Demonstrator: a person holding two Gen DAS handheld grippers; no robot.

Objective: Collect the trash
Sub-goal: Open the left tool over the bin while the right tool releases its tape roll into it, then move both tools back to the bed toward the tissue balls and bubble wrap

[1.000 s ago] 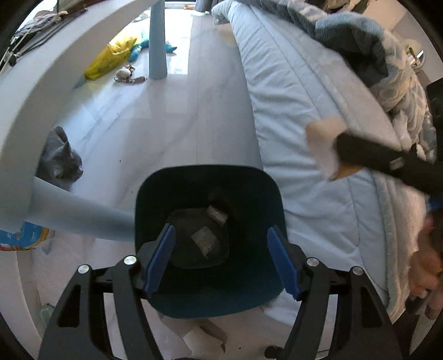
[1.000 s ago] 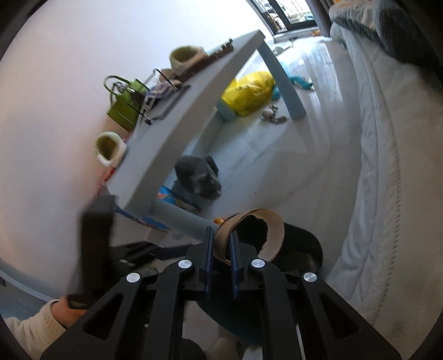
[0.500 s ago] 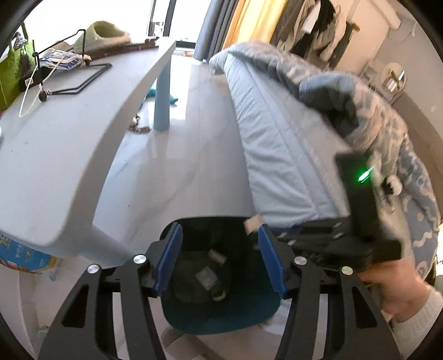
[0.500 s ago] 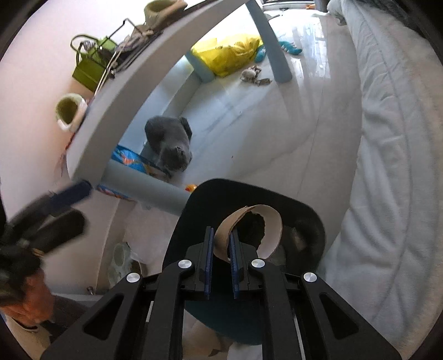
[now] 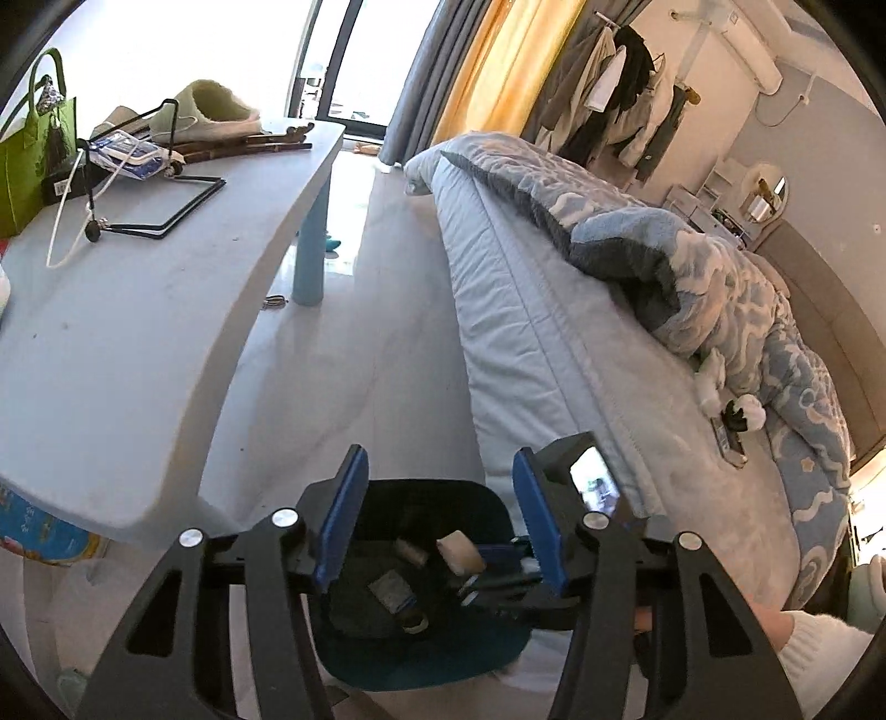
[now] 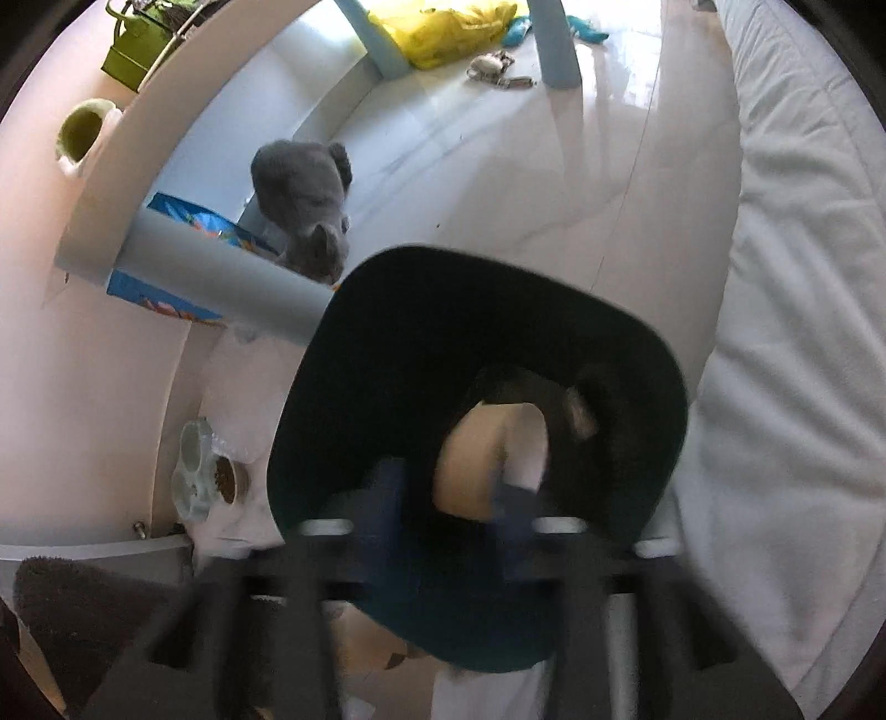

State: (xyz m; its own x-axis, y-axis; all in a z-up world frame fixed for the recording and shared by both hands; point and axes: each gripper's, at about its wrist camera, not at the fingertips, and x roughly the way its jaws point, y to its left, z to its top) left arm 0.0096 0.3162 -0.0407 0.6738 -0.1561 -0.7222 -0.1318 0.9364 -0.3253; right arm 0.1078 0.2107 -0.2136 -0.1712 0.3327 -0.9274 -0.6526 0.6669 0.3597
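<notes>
A dark teal trash bin (image 5: 426, 659) (image 6: 387, 354) stands on the floor between the table and the bed. My left gripper (image 5: 440, 518) is open and empty above the bin. My right gripper (image 6: 454, 487) is over the bin mouth with its jaws apart, blurred by motion; it also shows in the left wrist view (image 5: 498, 565). A brown cardboard tape roll (image 6: 493, 454) sits between and just past its fingers, seemingly loose over the bin; it also shows in the left wrist view (image 5: 459, 551). Small scraps (image 5: 393, 590) lie in the bin.
A grey cat (image 6: 310, 205) sits under the light blue table (image 5: 127, 332), close to the bin. The bed (image 5: 581, 360) with a blue blanket runs along the right. A pet food bowl (image 6: 205, 476) and yellow bag (image 6: 448, 27) lie on the floor.
My right gripper has moved down over the bin and its jaws have opened, letting go of the cardboard roll. My left gripper has tilted up and back.
</notes>
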